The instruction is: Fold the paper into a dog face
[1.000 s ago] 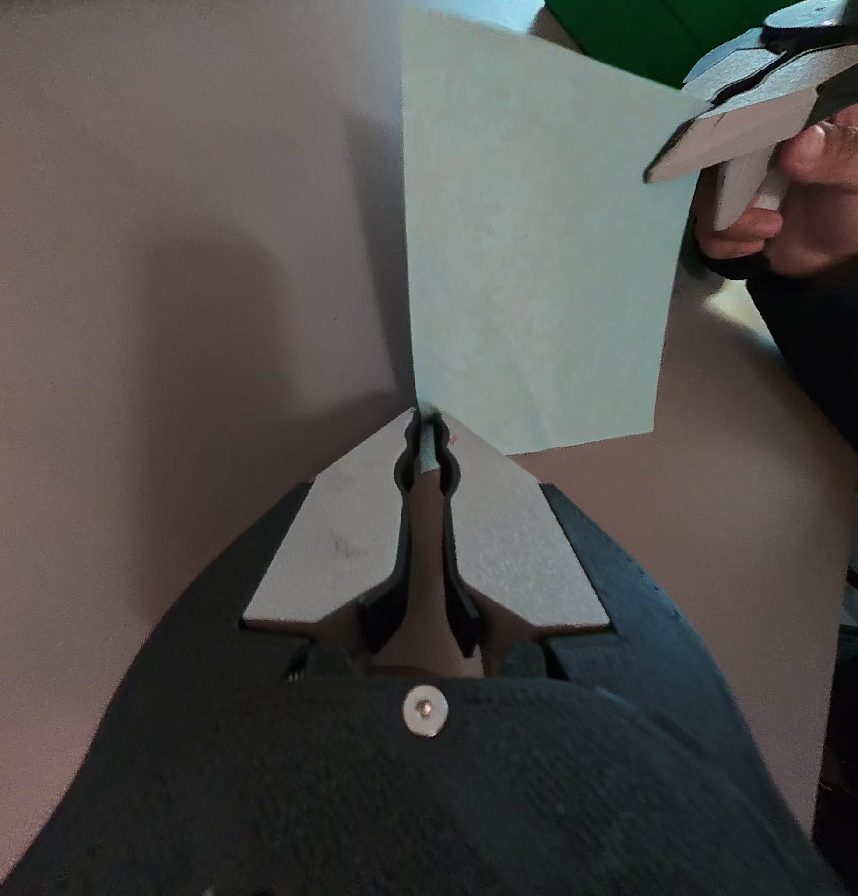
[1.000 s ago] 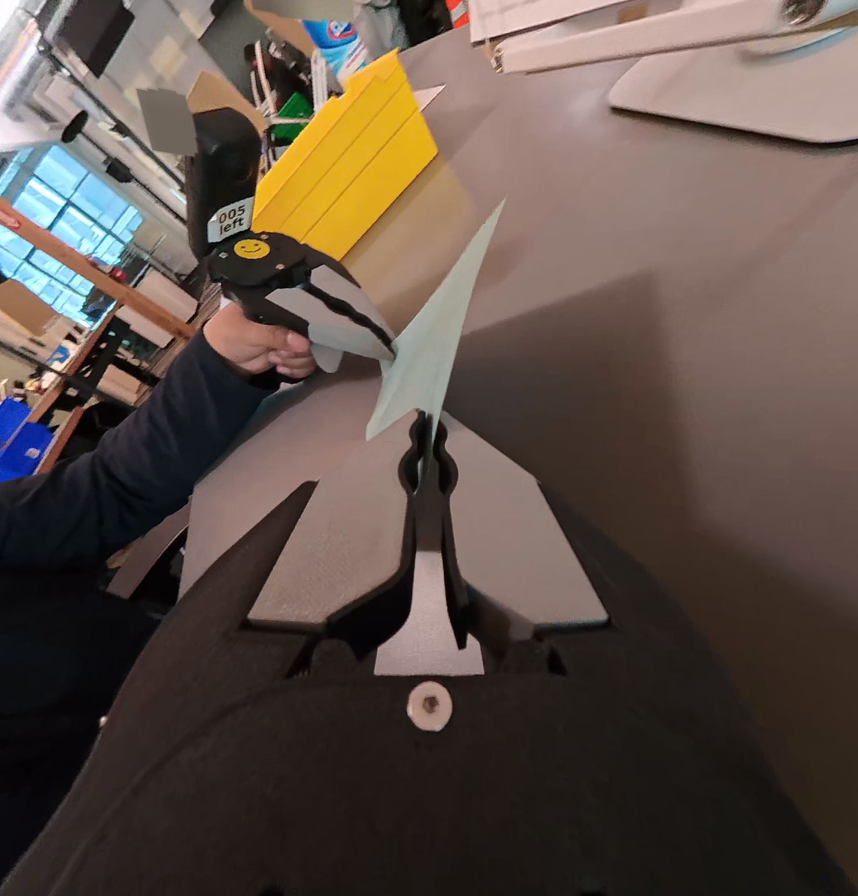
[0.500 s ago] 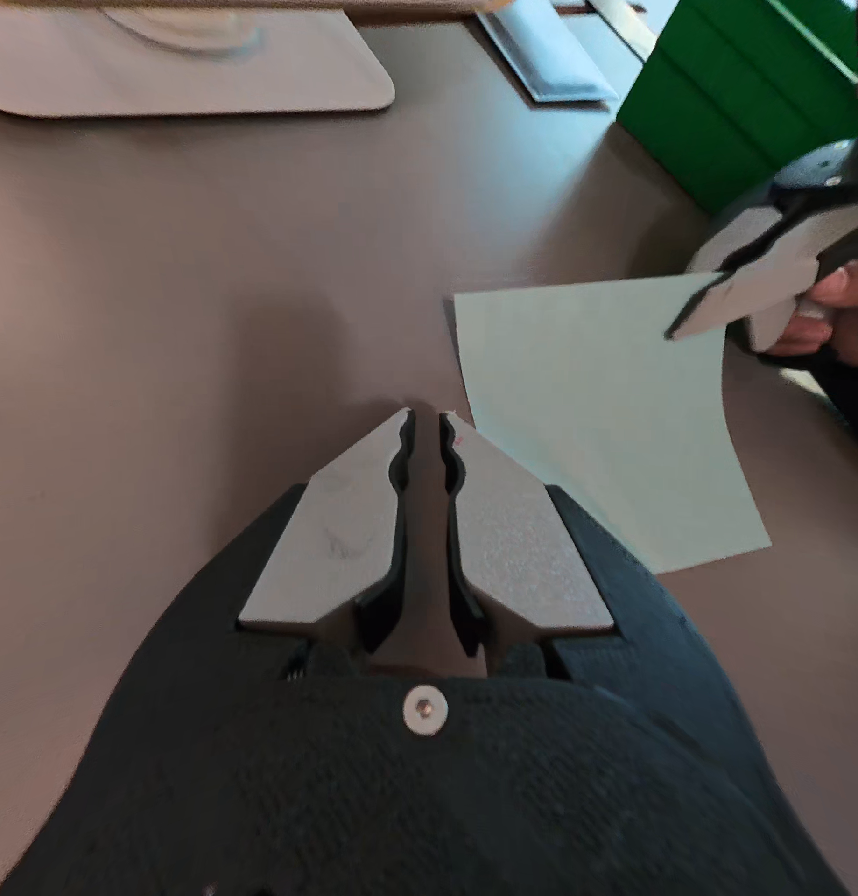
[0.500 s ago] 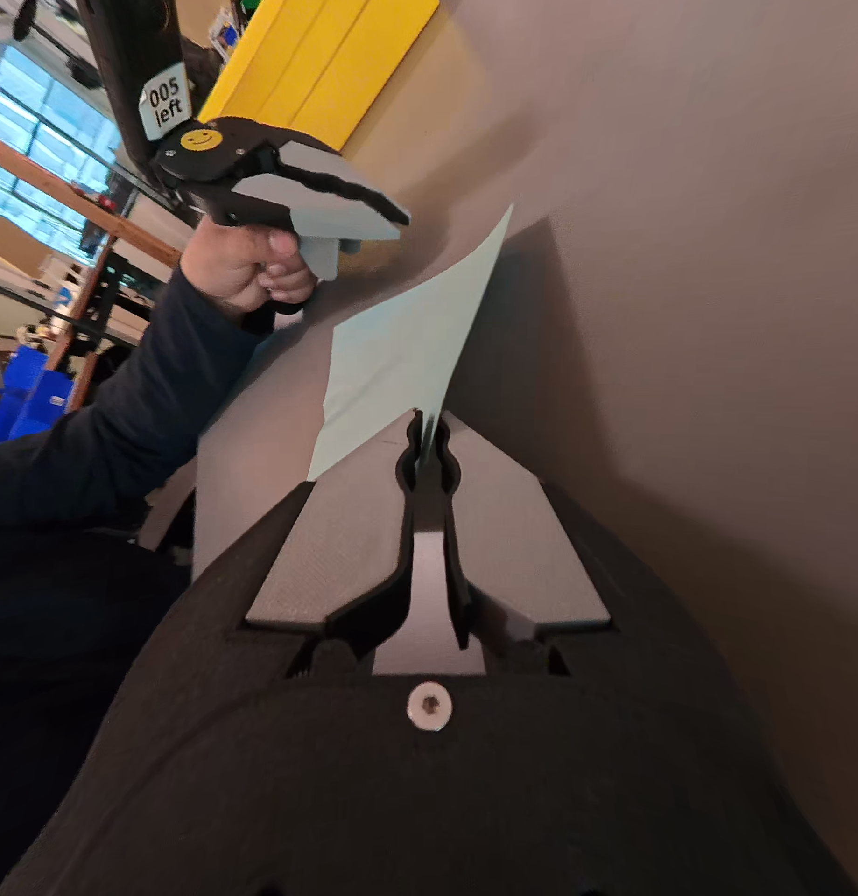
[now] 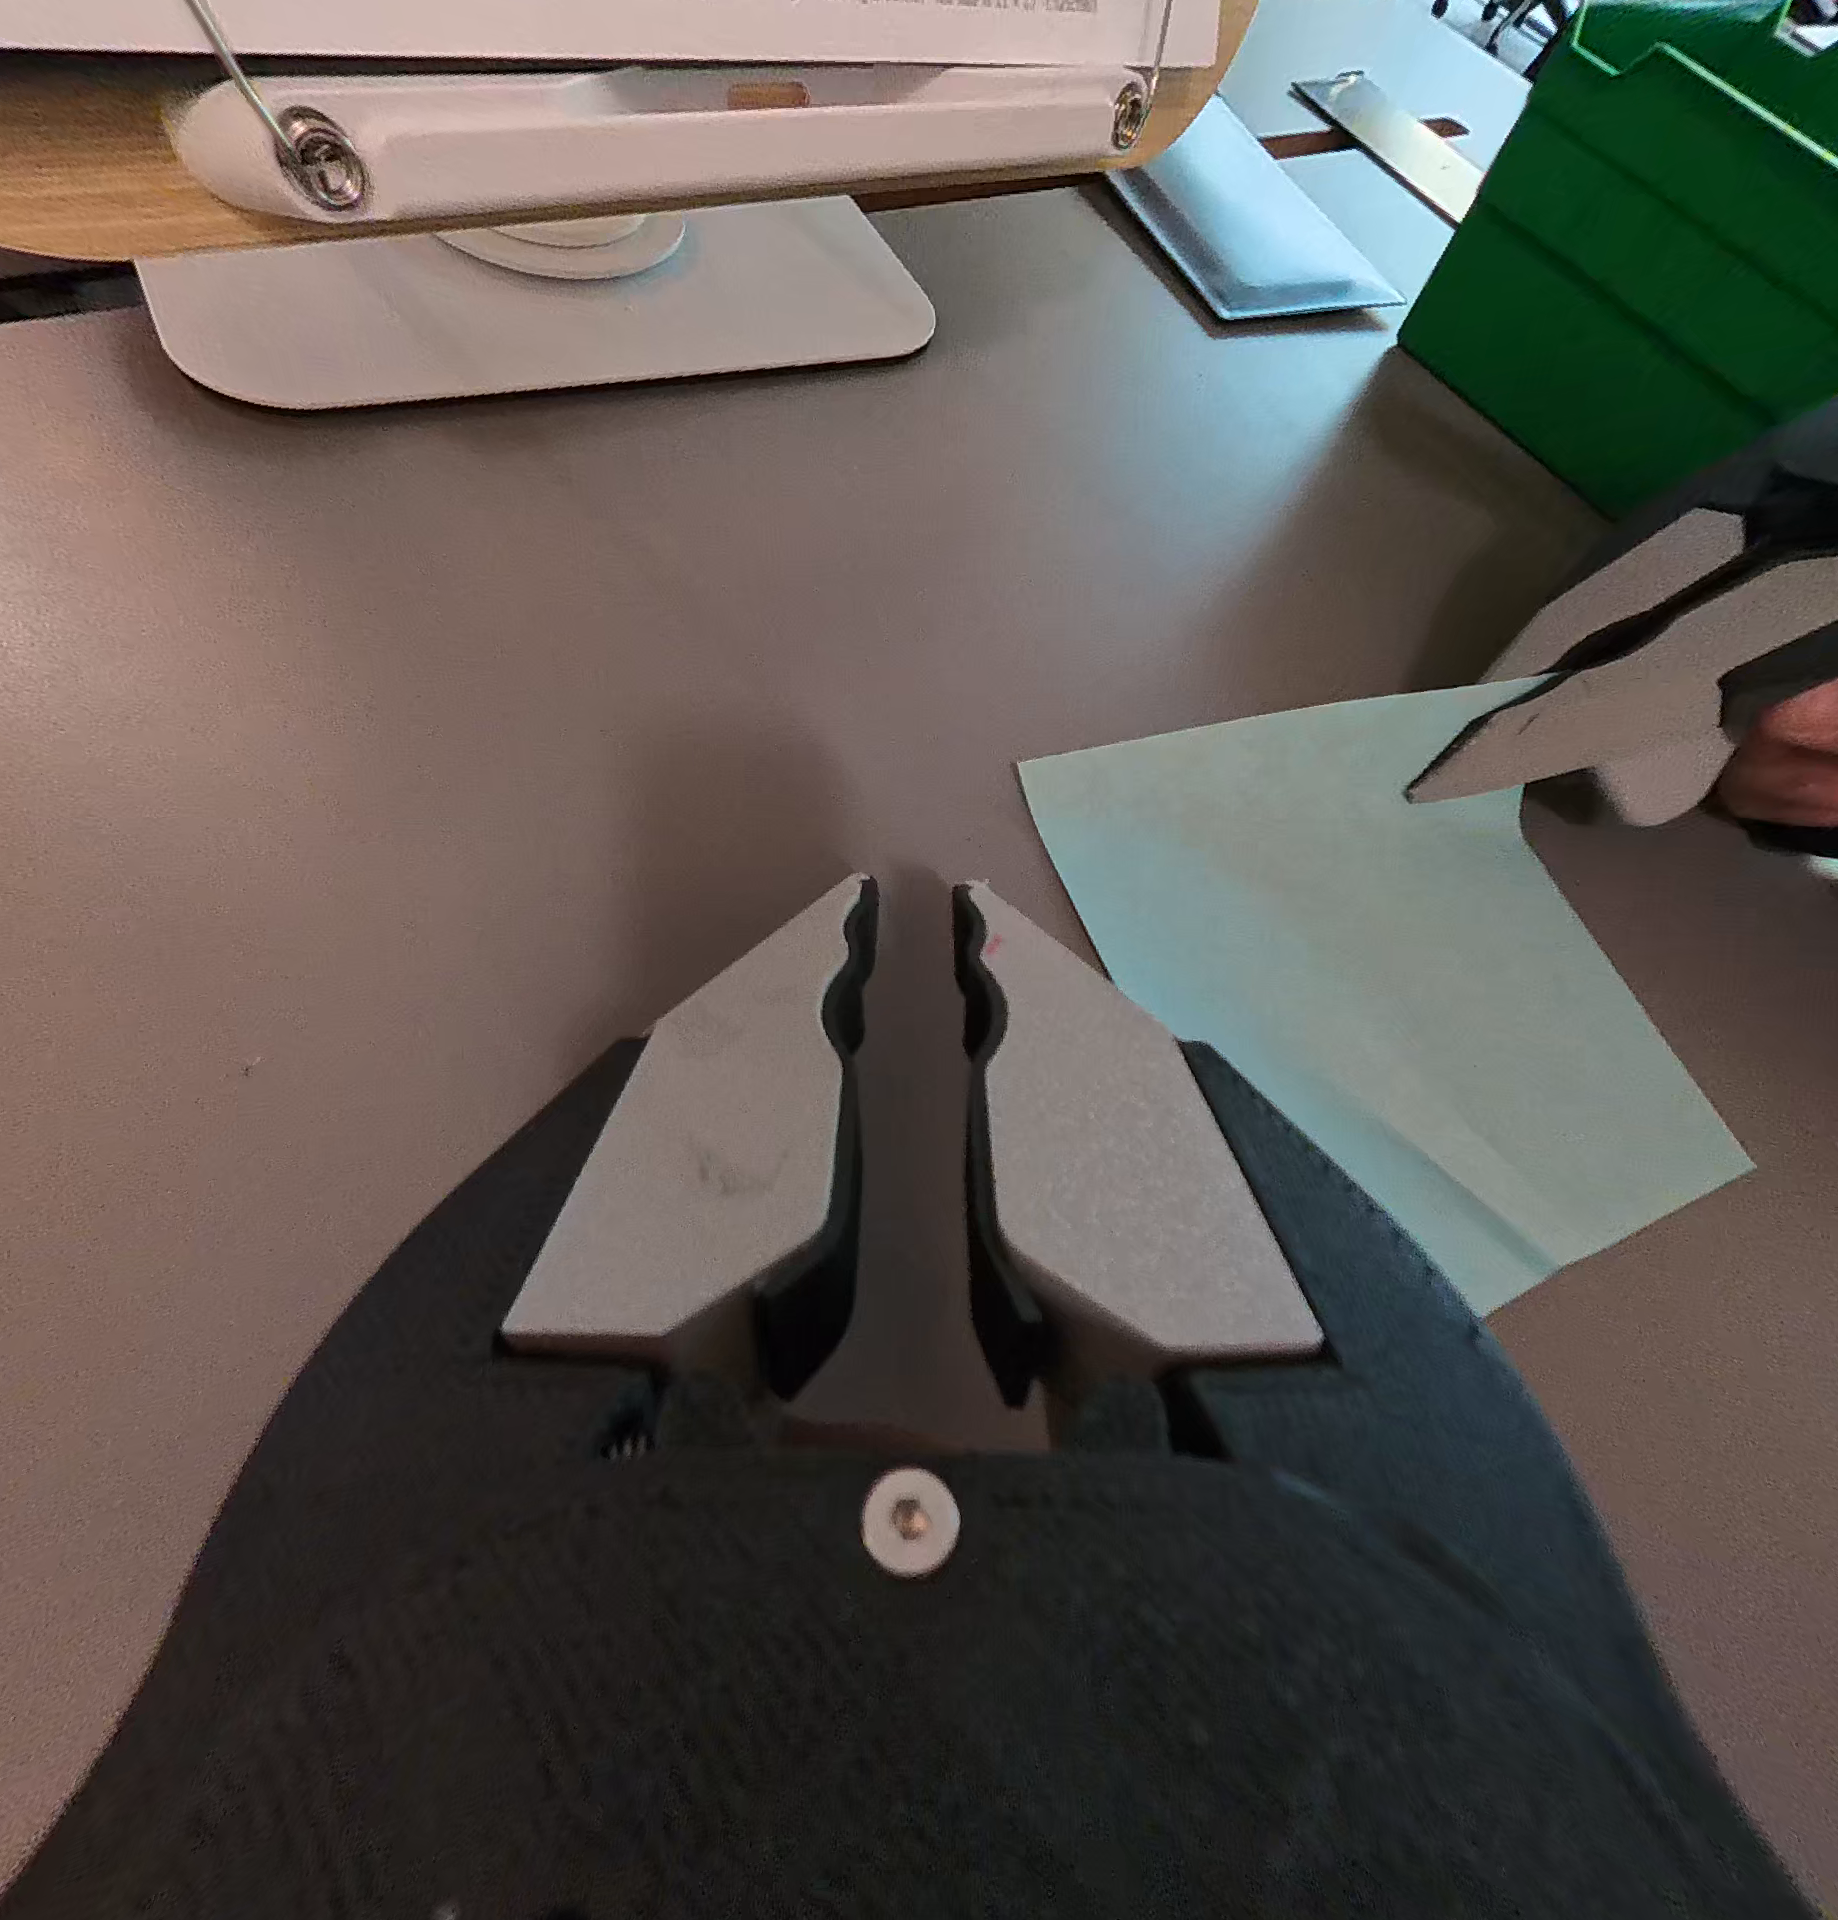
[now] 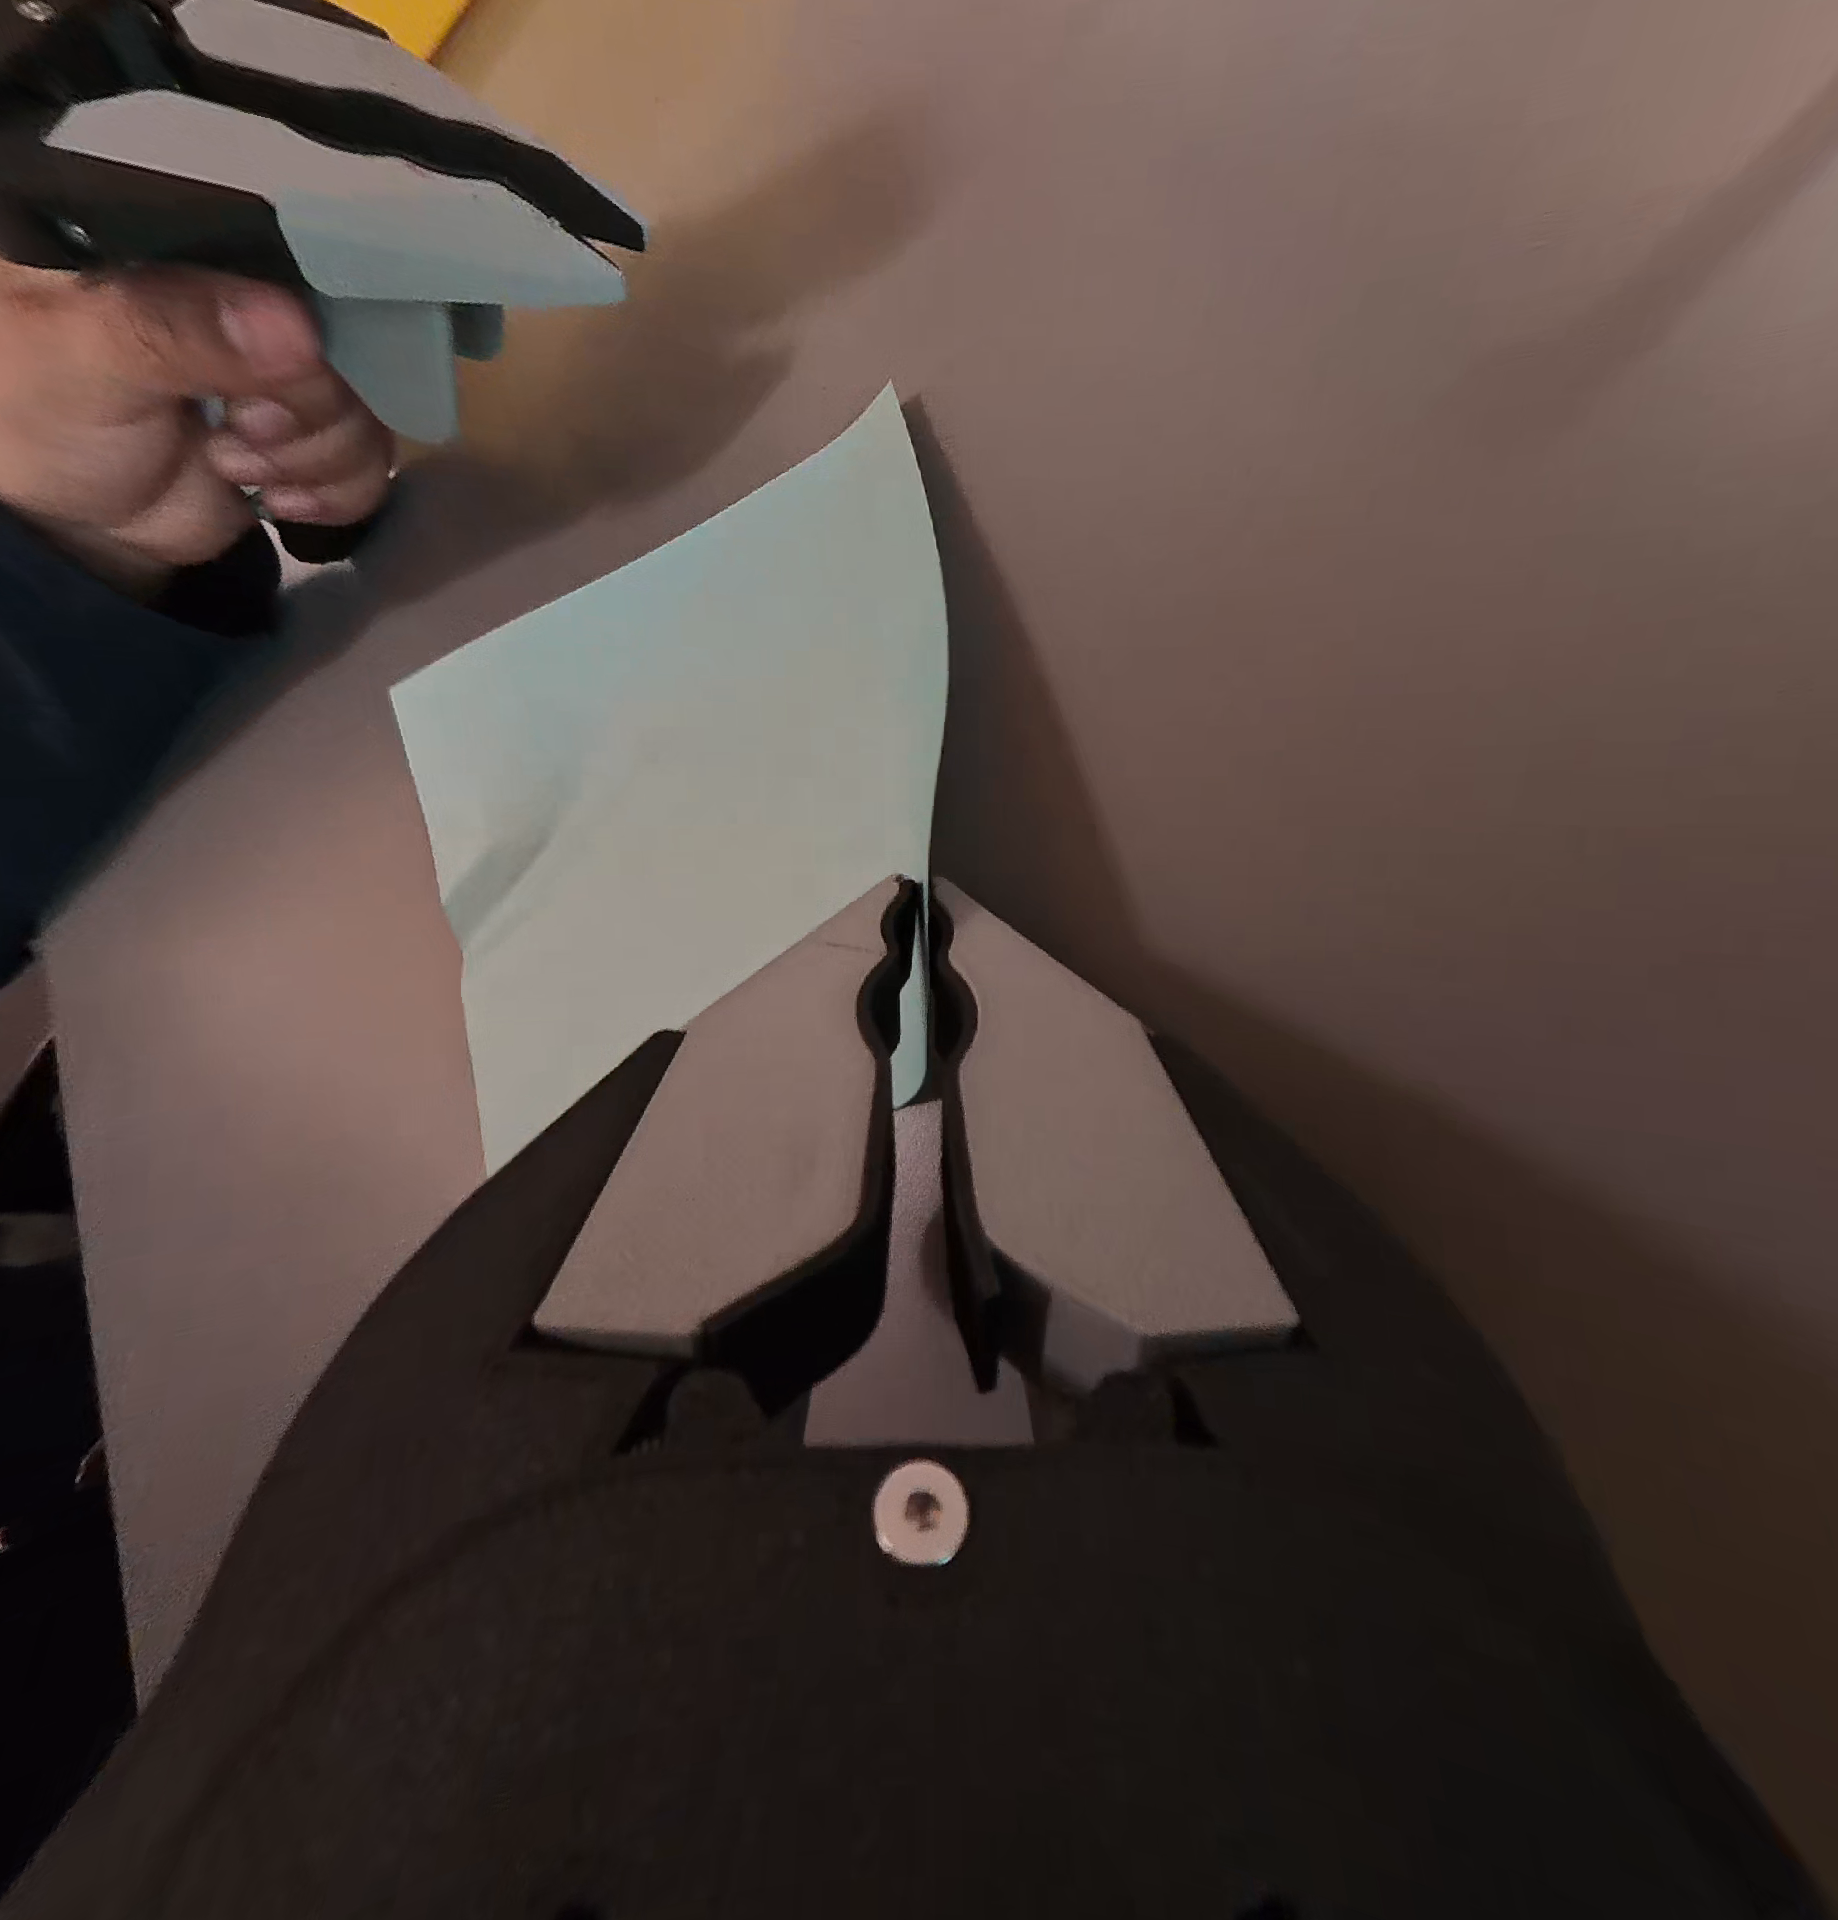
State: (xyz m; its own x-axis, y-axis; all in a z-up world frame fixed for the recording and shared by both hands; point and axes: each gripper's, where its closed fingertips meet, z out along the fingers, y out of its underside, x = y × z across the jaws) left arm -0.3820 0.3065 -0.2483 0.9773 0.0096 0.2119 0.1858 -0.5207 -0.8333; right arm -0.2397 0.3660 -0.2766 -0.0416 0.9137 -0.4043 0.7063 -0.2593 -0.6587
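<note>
We find the pale green paper (image 5: pixel 1341 997) at right of frame on the grey table (image 5: pixel 479 675), one corner pinched by the right gripper (image 6: pixel 920 888). The left gripper (image 5: pixel 915 888) stands slightly parted, empty. Light, limp sheet; we judge corners the best hold.

the right tool (image 6: pixel 917 894) is pinched on the right edge of a pale green paper (image 6: pixel 686 769), which runs between its tips and spreads out ahead and to the left, curling, with a faint crease low on its left part. beyond, up and left, the left tool (image 6: pixel 593 244) hangs above the grey-brown worktop (image 6: pixel 1414 623), apart from the paper, gripped by a hand (image 6: pixel 156 416).
</note>
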